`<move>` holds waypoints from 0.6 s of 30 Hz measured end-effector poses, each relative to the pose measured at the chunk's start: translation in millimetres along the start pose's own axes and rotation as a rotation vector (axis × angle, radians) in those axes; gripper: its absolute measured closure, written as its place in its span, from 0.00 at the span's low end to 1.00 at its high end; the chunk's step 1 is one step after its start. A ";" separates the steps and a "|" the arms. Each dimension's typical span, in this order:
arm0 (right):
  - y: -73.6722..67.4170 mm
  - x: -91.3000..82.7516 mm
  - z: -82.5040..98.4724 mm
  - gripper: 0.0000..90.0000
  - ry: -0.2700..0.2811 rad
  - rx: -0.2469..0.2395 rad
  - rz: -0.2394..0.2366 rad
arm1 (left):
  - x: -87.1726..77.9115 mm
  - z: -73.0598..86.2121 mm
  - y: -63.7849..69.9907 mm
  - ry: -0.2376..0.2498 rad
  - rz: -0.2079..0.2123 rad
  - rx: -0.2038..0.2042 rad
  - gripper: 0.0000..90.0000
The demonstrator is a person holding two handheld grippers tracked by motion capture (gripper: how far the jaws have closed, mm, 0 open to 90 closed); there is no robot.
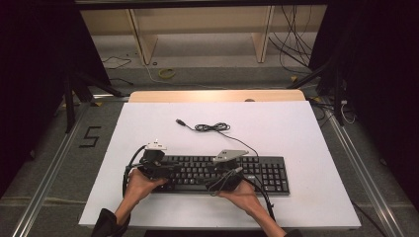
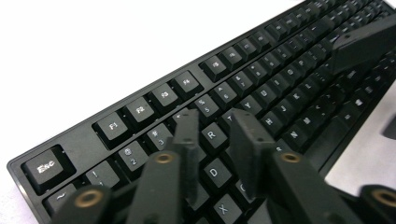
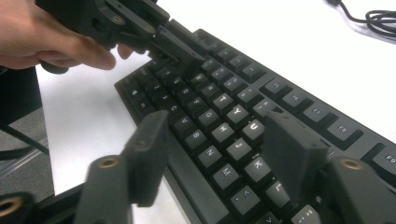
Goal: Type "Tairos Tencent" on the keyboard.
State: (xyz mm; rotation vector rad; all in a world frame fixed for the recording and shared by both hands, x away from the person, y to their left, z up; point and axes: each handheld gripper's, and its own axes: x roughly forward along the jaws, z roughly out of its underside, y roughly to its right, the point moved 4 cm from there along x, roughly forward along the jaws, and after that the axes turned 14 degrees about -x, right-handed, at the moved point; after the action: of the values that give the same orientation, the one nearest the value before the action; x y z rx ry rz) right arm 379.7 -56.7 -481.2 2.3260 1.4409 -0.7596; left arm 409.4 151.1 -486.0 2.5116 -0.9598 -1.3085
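Note:
A black keyboard (image 1: pixel 269 174) lies across the near part of the white board (image 1: pixel 296 123). My left gripper (image 1: pixel 167 170) hovers low over the keyboard's left end; in the left gripper view its jaws (image 2: pixel 215 126) stand a little apart above the R key, with nothing between them. My right gripper (image 1: pixel 220 173) is over the keyboard's middle. Its jaws (image 3: pixel 219 135) are spread wide above the letter keys, gripping nothing. The left gripper (image 3: pixel 180 46), held by a hand, points down at the keys in the right gripper view. One jaw of the right gripper (image 2: pixel 364 42) reaches in at the upper right of the left gripper view.
The keyboard's cable (image 1: pixel 212 127) lies coiled on the board behind it, ending in a USB plug (image 1: pixel 181 121). A wooden table edge (image 1: pixel 217 95) runs along the board's far side. Metal rails and black stands flank the table.

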 end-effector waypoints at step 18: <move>0.0 3.9 1.5 0.80 -0.025 -0.024 -0.005 | -12.2 2.4 1.1 0.043 0.026 -0.033 0.41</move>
State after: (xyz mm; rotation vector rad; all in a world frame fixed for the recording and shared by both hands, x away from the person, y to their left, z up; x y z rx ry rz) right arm 380.7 -54.6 -484.7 2.2878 1.4384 -0.7664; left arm 402.0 157.9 -478.7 2.4838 -0.9508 -1.2471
